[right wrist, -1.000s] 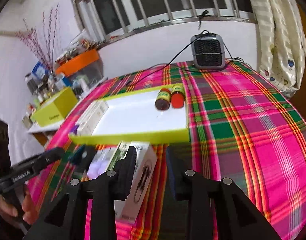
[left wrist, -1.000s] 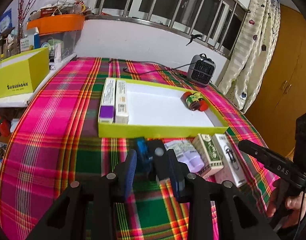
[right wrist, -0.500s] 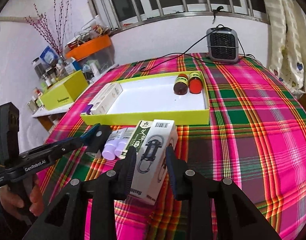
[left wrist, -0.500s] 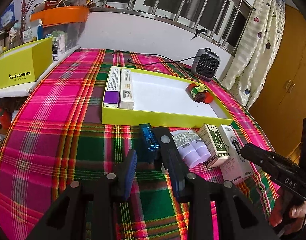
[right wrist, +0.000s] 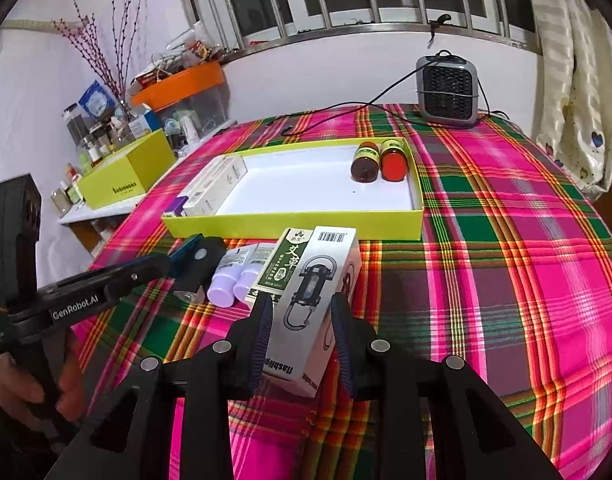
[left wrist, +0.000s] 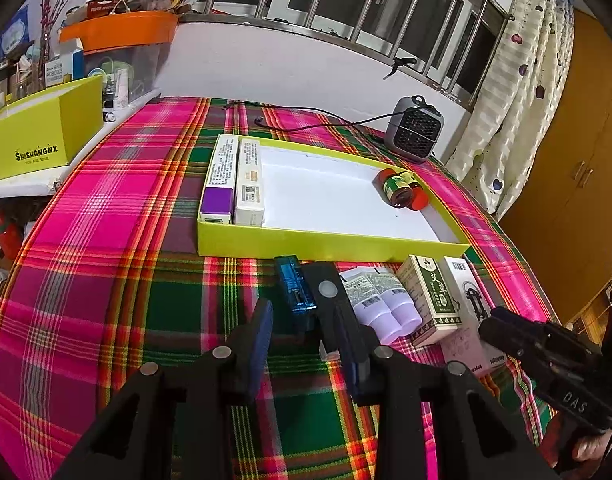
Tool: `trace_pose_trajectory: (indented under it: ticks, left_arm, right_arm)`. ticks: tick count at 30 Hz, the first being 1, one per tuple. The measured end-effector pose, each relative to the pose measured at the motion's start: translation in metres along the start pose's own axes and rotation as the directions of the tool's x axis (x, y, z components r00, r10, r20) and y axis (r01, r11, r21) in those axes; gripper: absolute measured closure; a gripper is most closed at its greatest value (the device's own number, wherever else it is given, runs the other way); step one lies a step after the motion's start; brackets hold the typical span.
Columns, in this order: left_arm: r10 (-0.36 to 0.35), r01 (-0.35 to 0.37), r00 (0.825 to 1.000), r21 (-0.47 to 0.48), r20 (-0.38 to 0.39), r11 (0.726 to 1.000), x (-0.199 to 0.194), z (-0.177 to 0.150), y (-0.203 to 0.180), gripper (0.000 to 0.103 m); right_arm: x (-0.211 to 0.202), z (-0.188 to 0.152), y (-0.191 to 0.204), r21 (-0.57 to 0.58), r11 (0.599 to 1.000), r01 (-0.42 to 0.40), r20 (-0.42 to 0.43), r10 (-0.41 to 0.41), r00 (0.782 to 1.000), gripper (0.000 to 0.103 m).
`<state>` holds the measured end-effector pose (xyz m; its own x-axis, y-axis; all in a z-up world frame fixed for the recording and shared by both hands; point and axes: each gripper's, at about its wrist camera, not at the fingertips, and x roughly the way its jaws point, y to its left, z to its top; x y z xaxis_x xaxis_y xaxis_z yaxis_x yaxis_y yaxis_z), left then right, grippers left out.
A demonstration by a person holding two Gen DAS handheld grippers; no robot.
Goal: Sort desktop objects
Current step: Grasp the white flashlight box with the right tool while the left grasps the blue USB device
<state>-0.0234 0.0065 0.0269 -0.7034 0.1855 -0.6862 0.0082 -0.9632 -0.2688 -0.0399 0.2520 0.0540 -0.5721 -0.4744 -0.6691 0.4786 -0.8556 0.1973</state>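
In the left wrist view, the left gripper's (left wrist: pixel 302 328) right finger covers the near end of the black holder (left wrist: pixel 326 284) at 6 o'clock, and the holder hides the right edge of the blue device (left wrist: pixel 294 288). The right gripper (left wrist: pixel 546 356) at 4 o'clock covers the near end of the white box (left wrist: pixel 466 304) and is cut off by the frame edge.

In the right wrist view, the right gripper's fingers (right wrist: pixel 262 328) hide the white box's sides, so contact cannot be judged. The green box (right wrist: pixel 286 268) is half hidden behind it. Labels on the two bottles (right wrist: pixel 378 160) in the tray (right wrist: pixel 290 228) are too small to read.
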Motion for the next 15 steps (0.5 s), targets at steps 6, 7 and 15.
trace_pose_trajectory:
  ticks: [6,7,15]
  left_arm:
    - [0.01,-0.01,1.0,-0.002,-0.015,1.0,0.008,0.001,0.0,0.071]
    - [0.011,-0.011,1.0,-0.004,-0.017,1.0,0.009,0.001,0.0,0.071]
    - [0.012,-0.012,1.0,-0.008,-0.018,1.0,0.012,0.003,0.003,0.071]
  right_arm:
    - [0.0,-0.002,0.006,-0.032,0.999,0.022,-0.002,-0.022,1.0,0.071]
    - [0.0,-0.002,0.006,-0.037,0.999,0.026,-0.002,-0.026,1.0,0.07]
    - [0.0,-0.001,0.009,-0.049,0.998,0.04,-0.007,-0.04,0.999,0.07]
